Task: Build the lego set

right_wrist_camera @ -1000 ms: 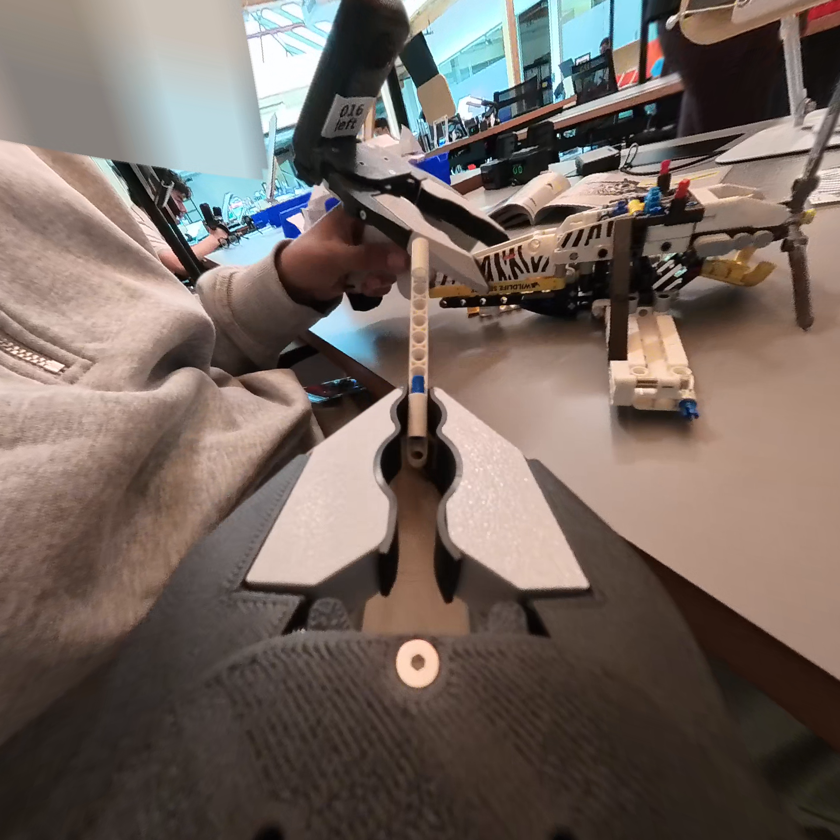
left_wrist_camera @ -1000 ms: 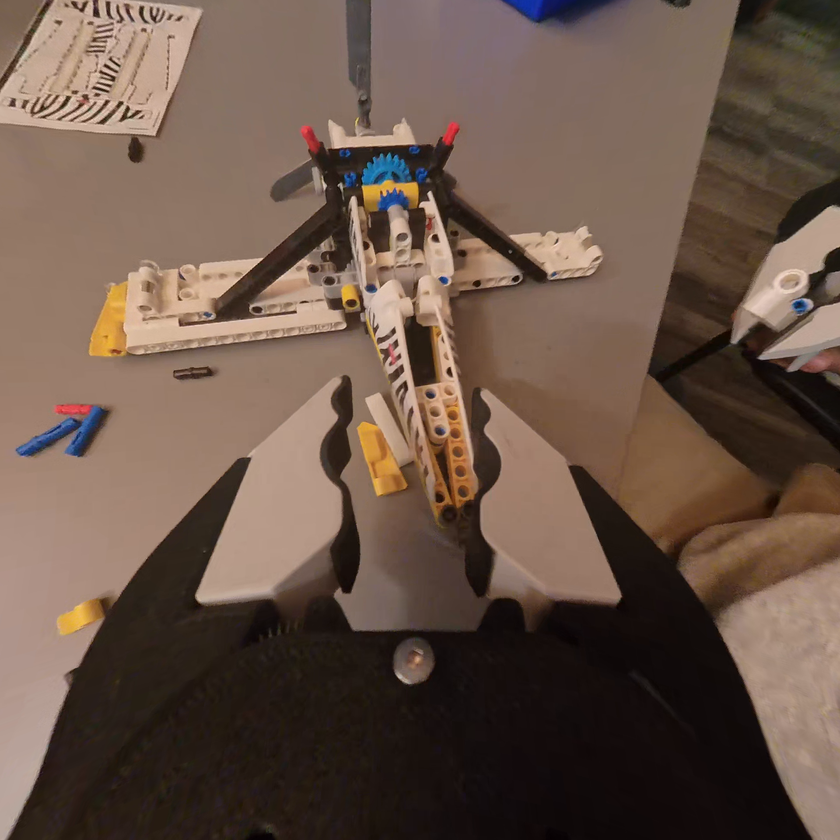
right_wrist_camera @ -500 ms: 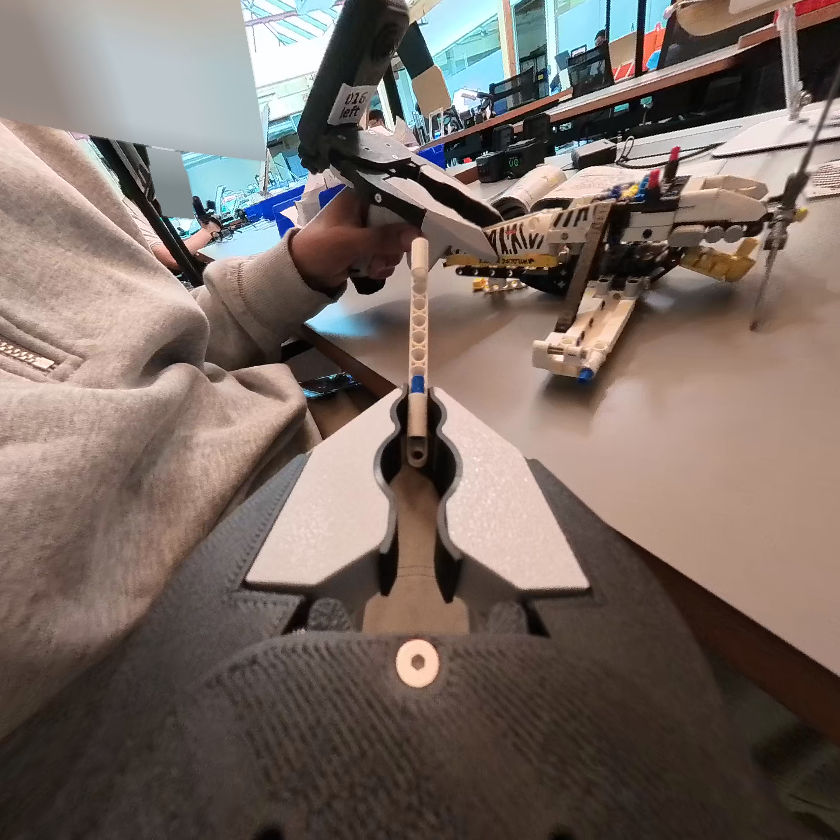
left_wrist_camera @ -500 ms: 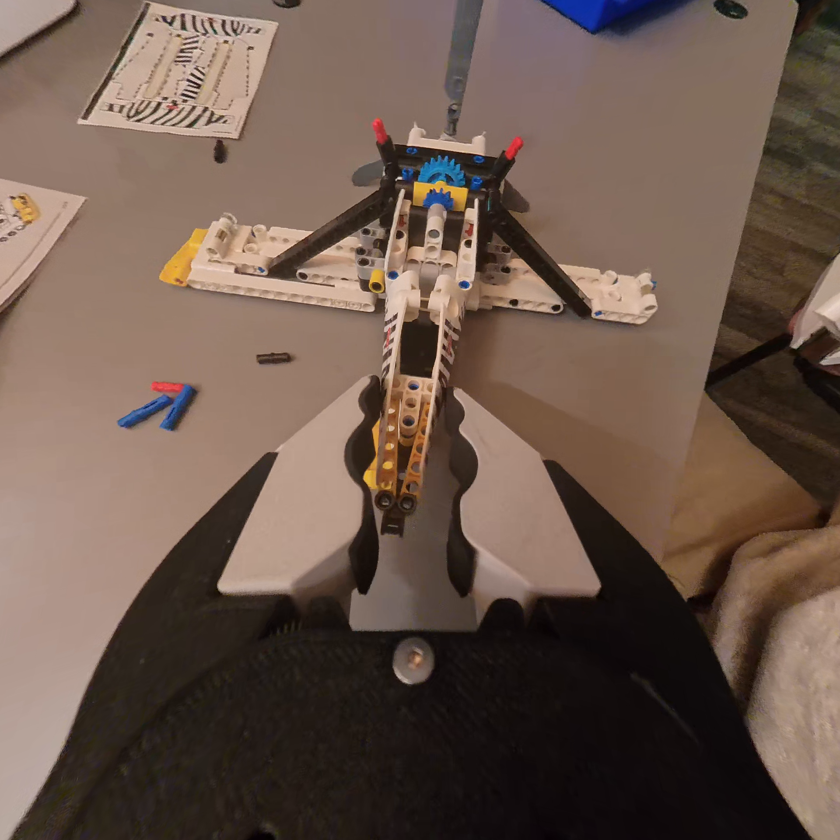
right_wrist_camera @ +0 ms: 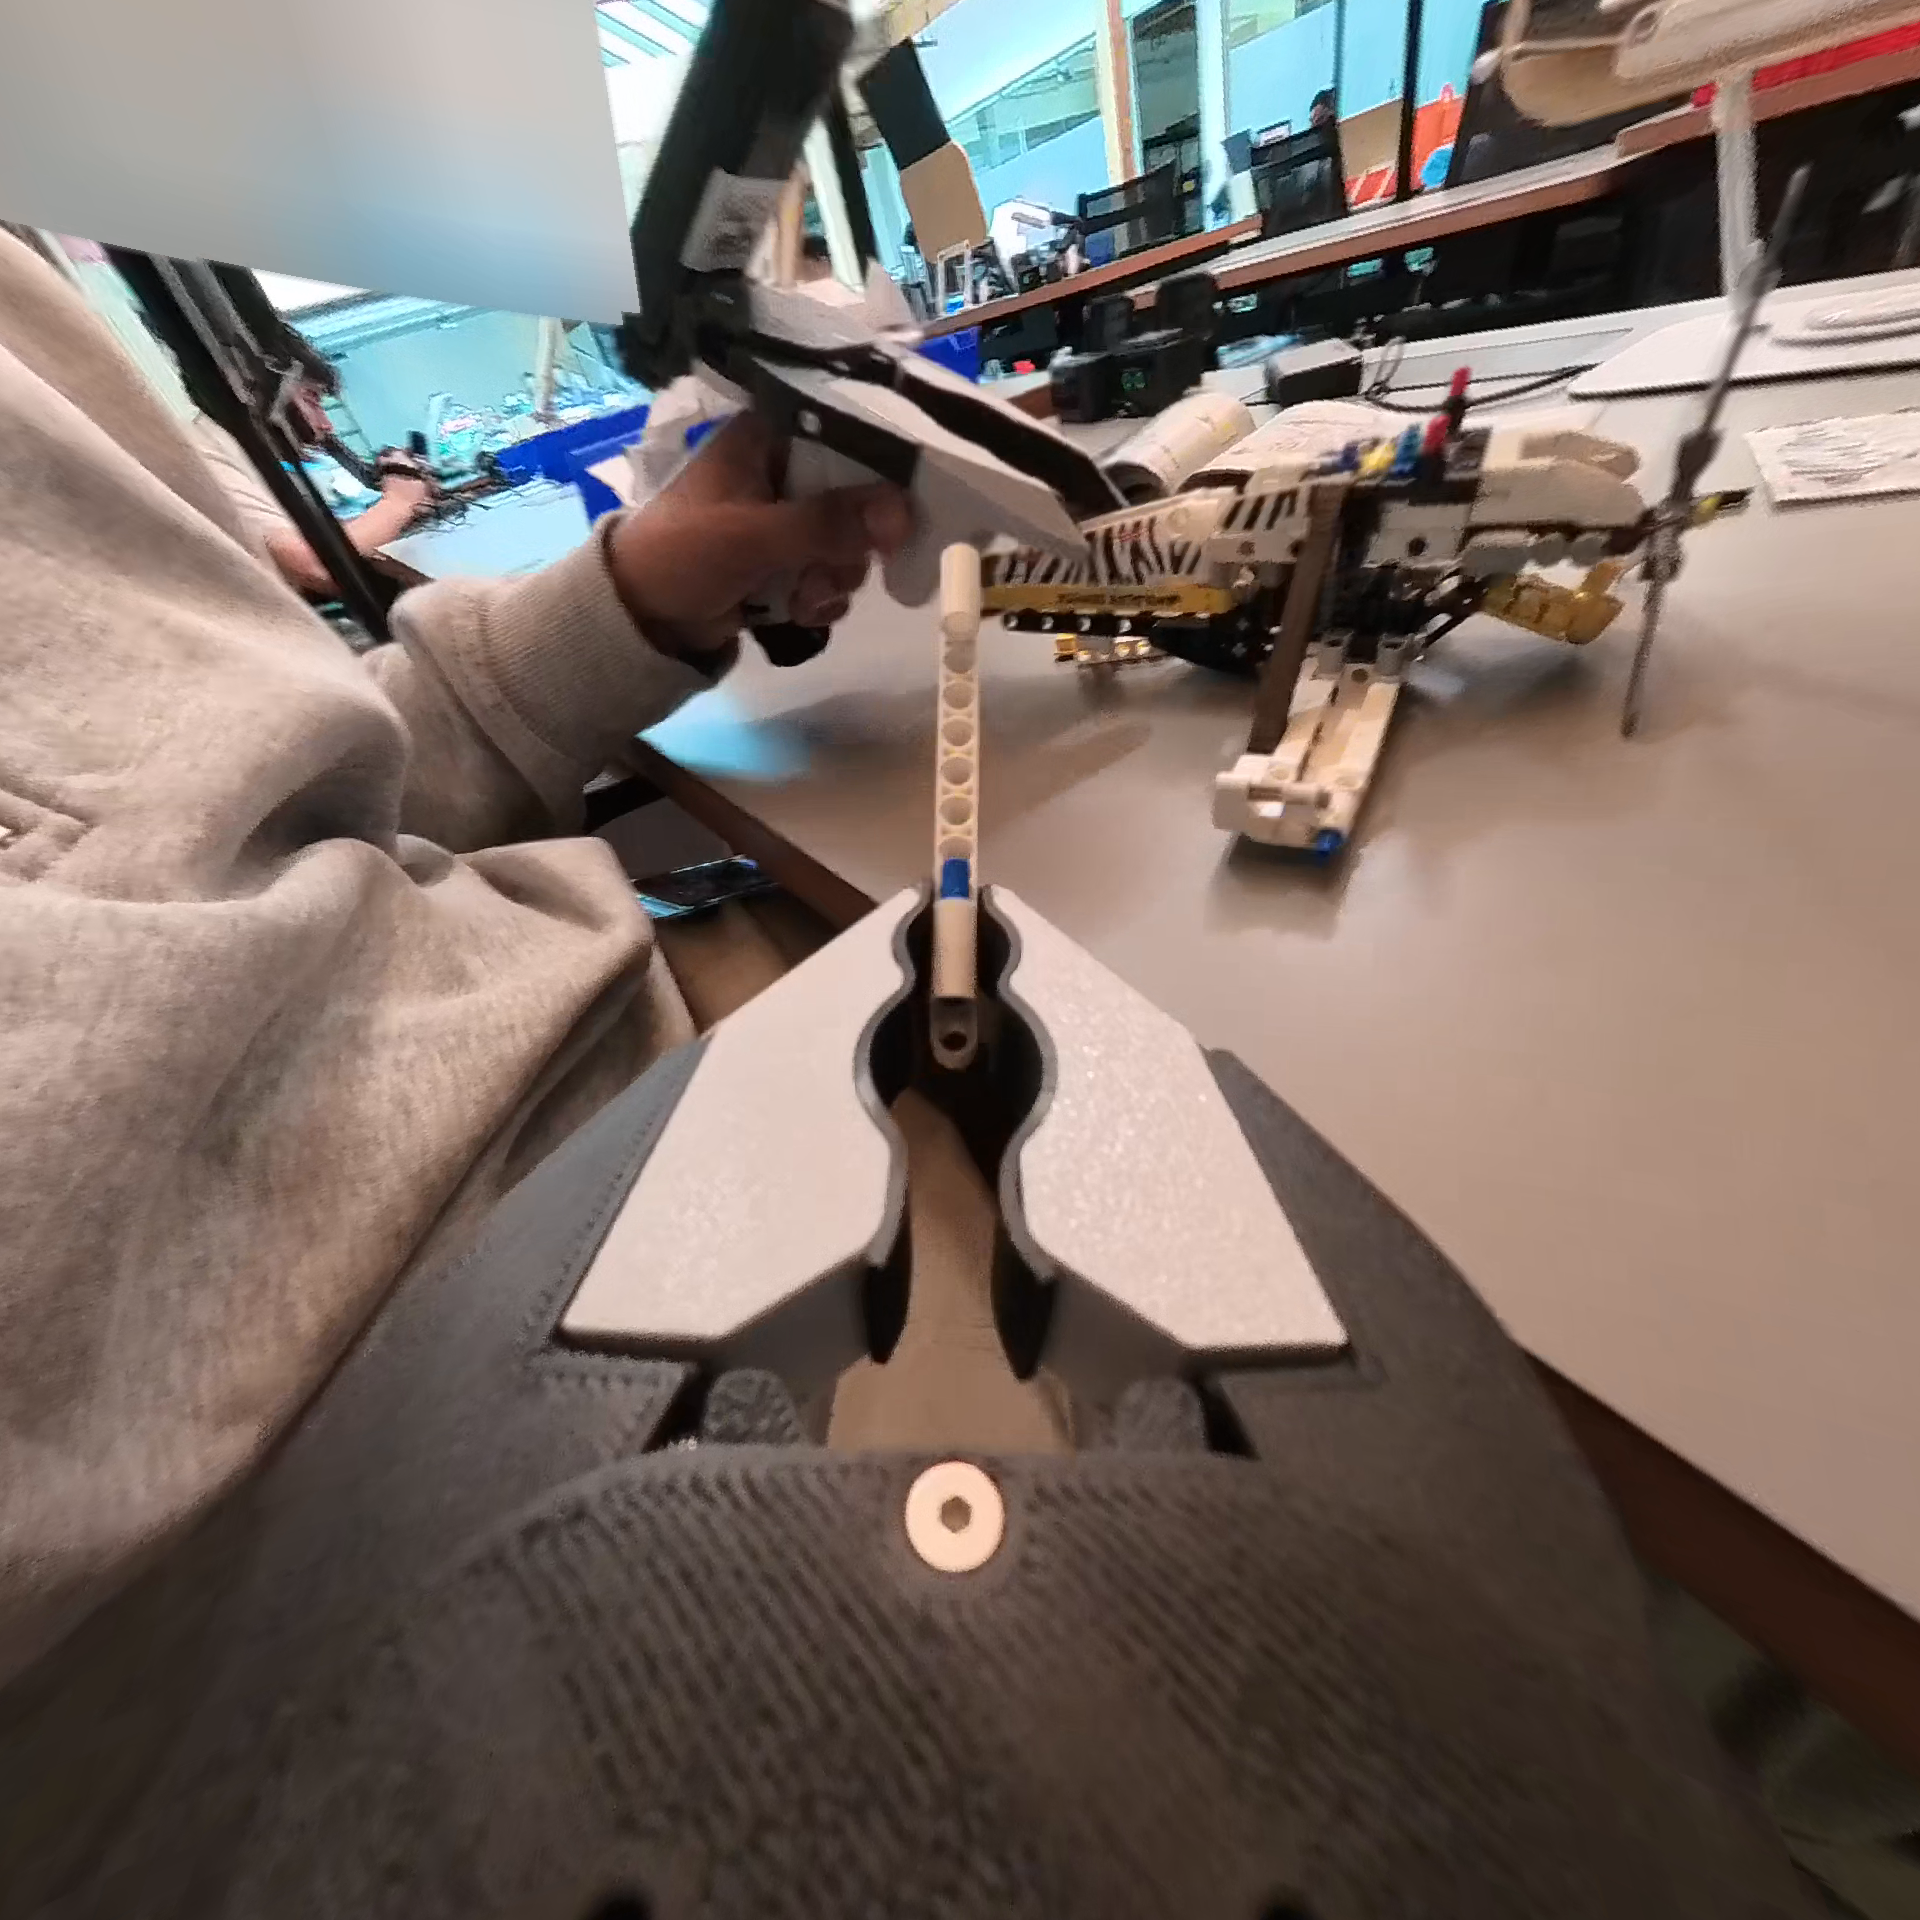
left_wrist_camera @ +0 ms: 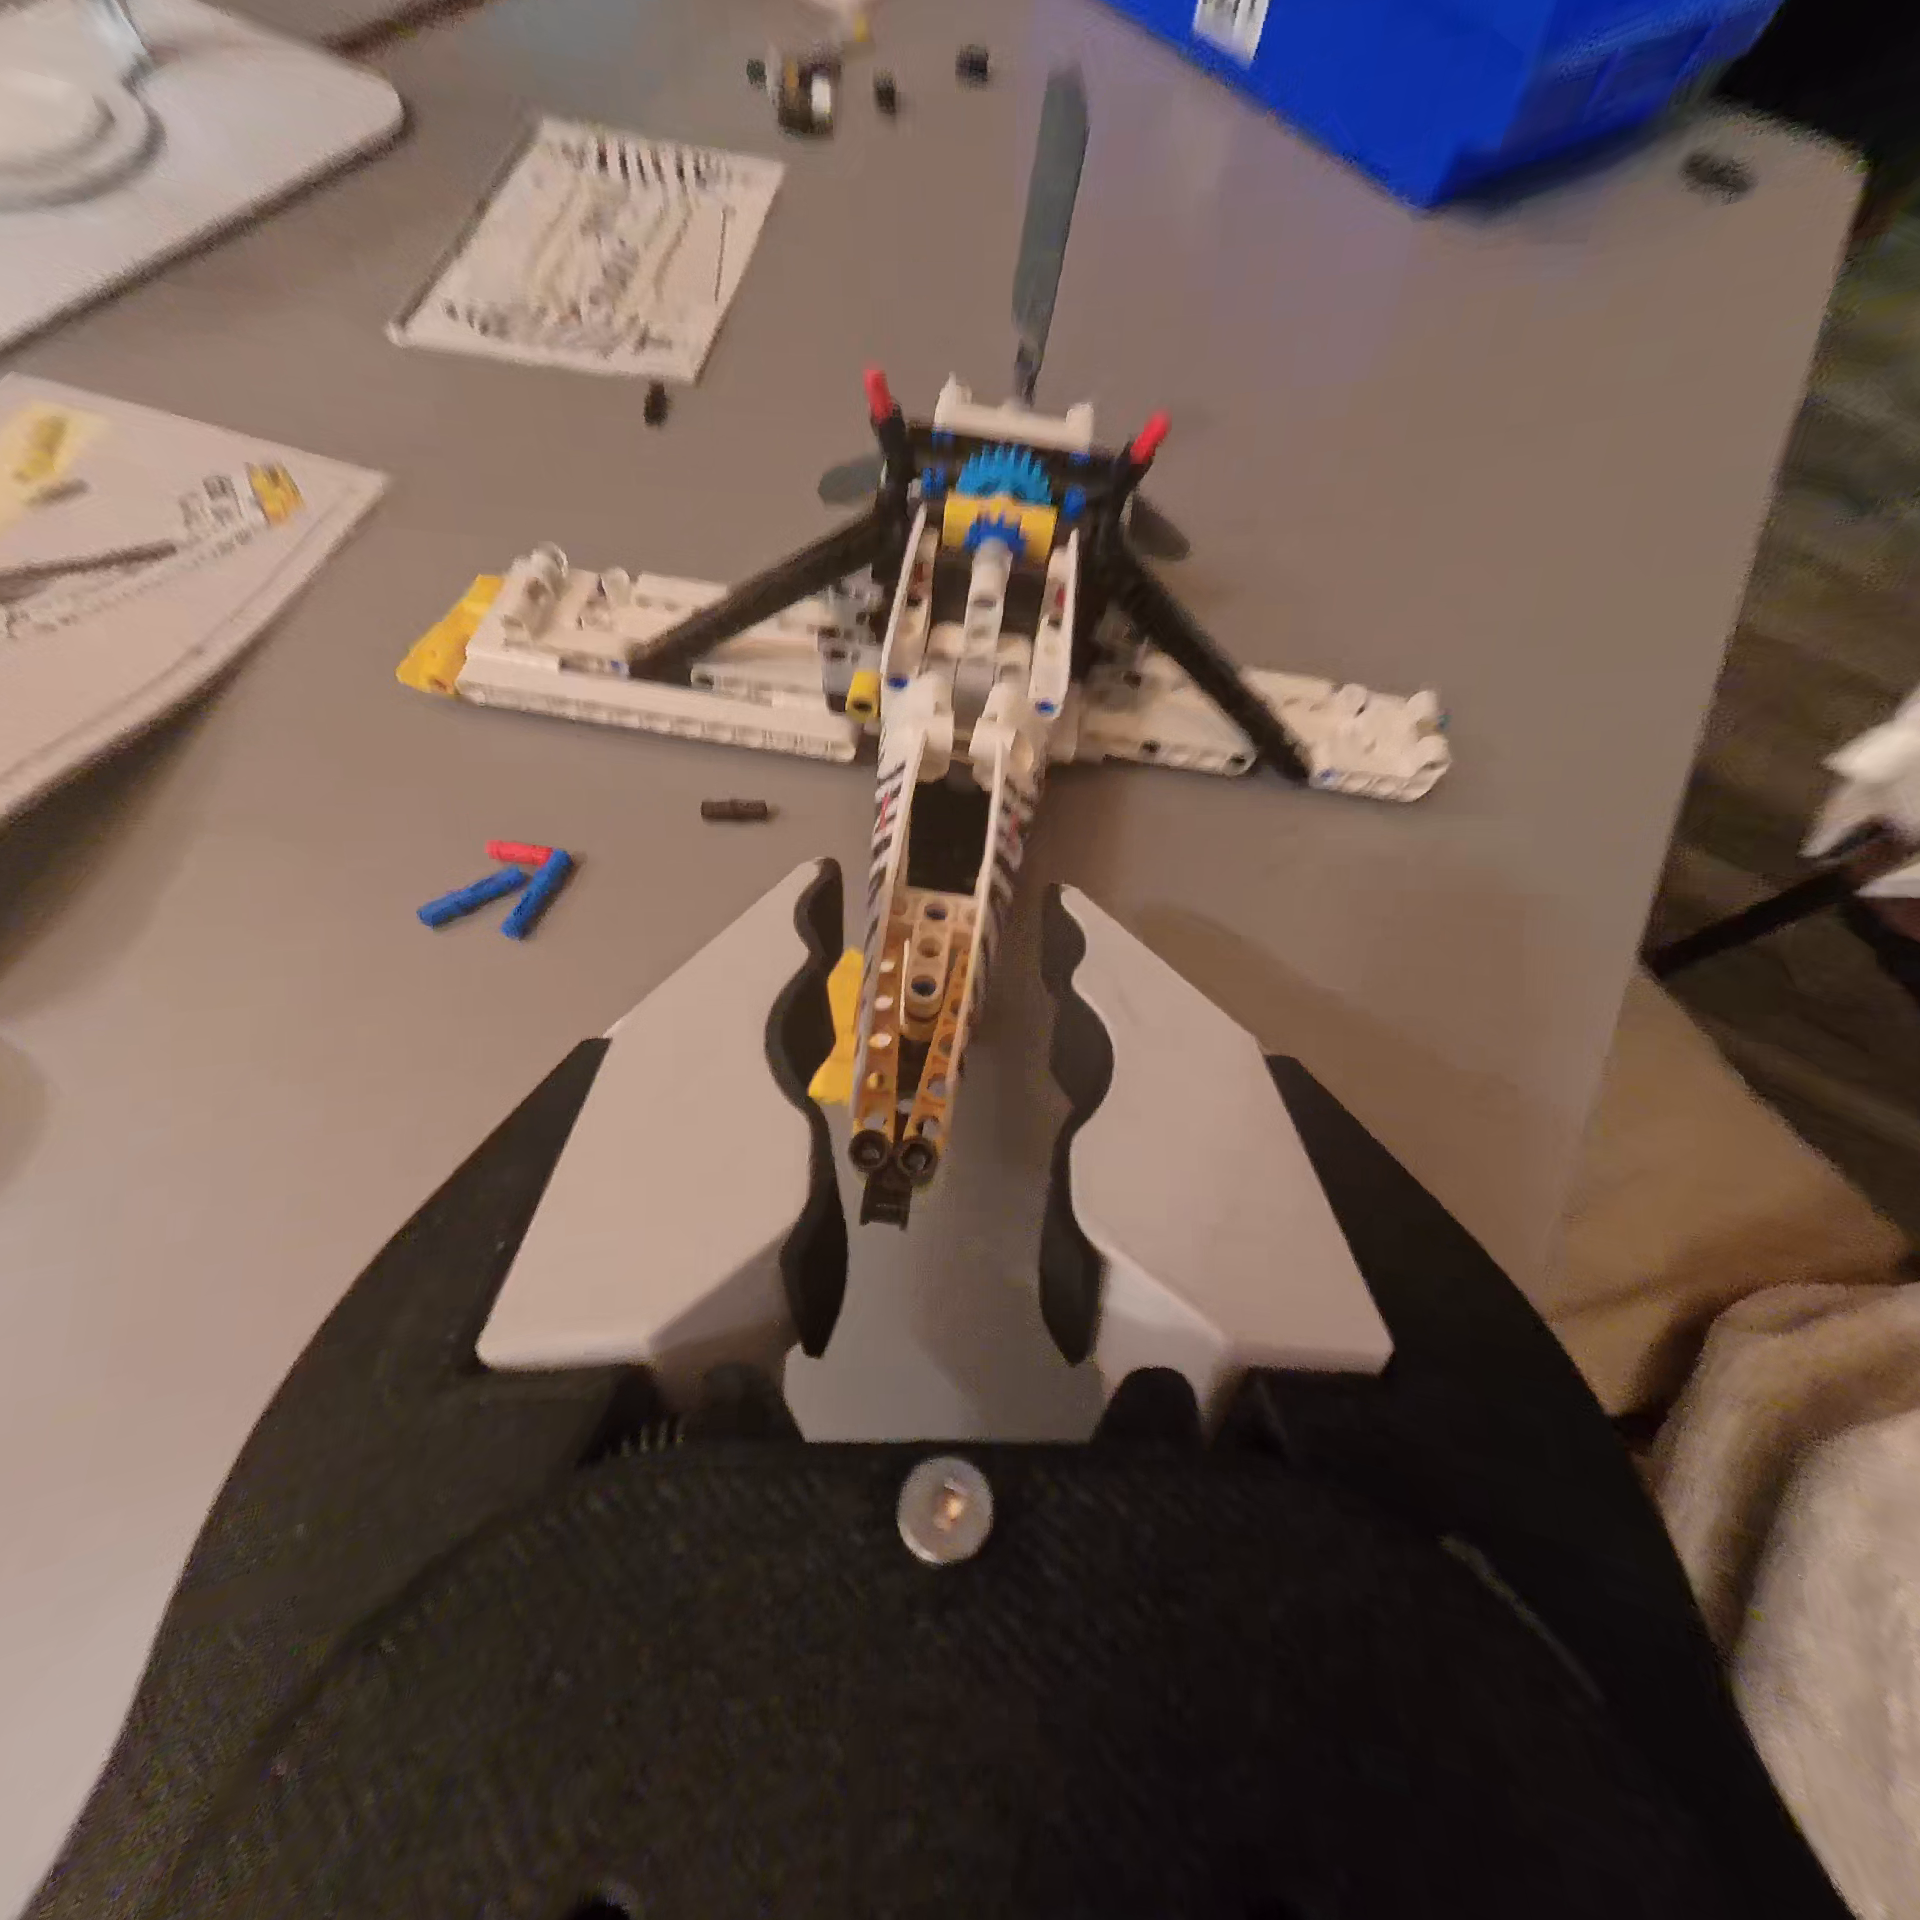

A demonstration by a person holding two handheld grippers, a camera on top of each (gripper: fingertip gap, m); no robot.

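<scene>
Left gripper [left_wrist_camera: 940, 1049]: open, straddling plane model [left_wrist_camera: 961, 665] tail; close squarely before steadying.
Right gripper [right_wrist_camera: 956, 940]: clamped on white beam [right_wrist_camera: 956, 748]; keep aligned.

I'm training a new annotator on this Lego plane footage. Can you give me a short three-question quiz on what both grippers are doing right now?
1. True or false: the right gripper is shut on a white beam.
2. The plane's tail sits: A) between the left gripper's open fingers, B) on the booklet, C) in the blue bin.
3. What colour is the gear on the plane?

Key: 1 true; 2 A; 3 blue.
</scene>
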